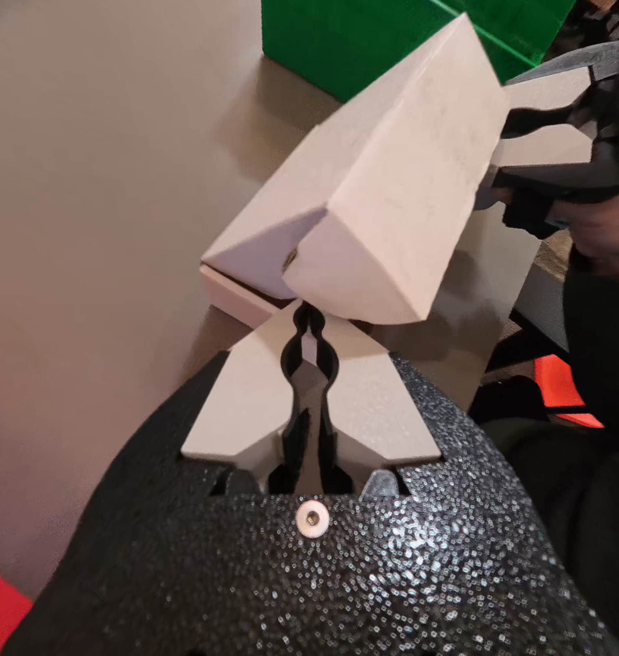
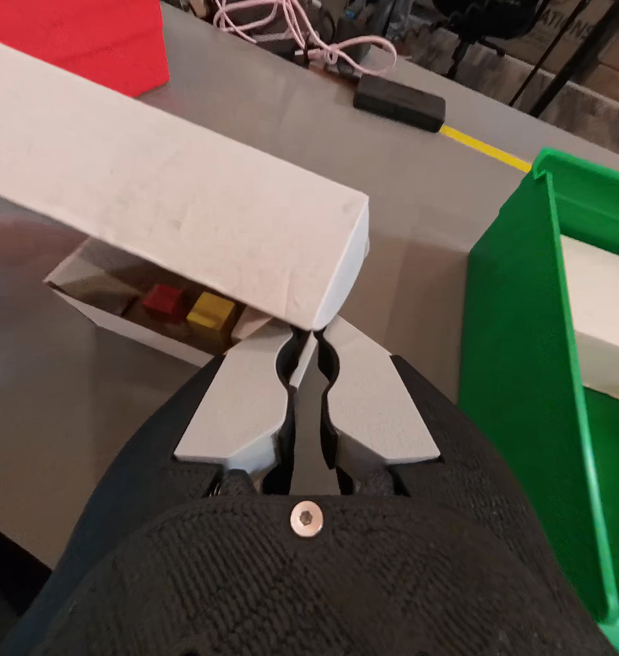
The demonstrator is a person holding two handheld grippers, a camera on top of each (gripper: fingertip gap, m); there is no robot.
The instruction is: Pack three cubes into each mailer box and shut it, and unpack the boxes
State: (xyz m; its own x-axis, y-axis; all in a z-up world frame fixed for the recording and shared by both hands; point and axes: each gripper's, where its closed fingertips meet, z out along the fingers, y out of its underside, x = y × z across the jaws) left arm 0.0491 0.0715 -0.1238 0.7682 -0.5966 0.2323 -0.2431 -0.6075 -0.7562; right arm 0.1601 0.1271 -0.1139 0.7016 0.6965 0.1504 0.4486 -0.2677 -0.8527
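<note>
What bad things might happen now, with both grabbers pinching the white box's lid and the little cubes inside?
1. Both grippers, left and right, pinch thin flaps of the white cardboard mailer box's lid. Uneven pulling might bend or tear the lid.
2. The half-open lid hangs over the red cube and yellow cube. Tugging might tilt the tray and shift them.
3. The green plastic bin stands close; the right gripper might bump it.

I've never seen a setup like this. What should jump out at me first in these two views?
Most striking is the white mailer box on the grey table, its lid raised at a slant, with the left gripper and right gripper each closed on a flap at opposite ends. Under the lid, a red cube and a yellow cube sit side by side. A bright green bin stands to the right.
</note>
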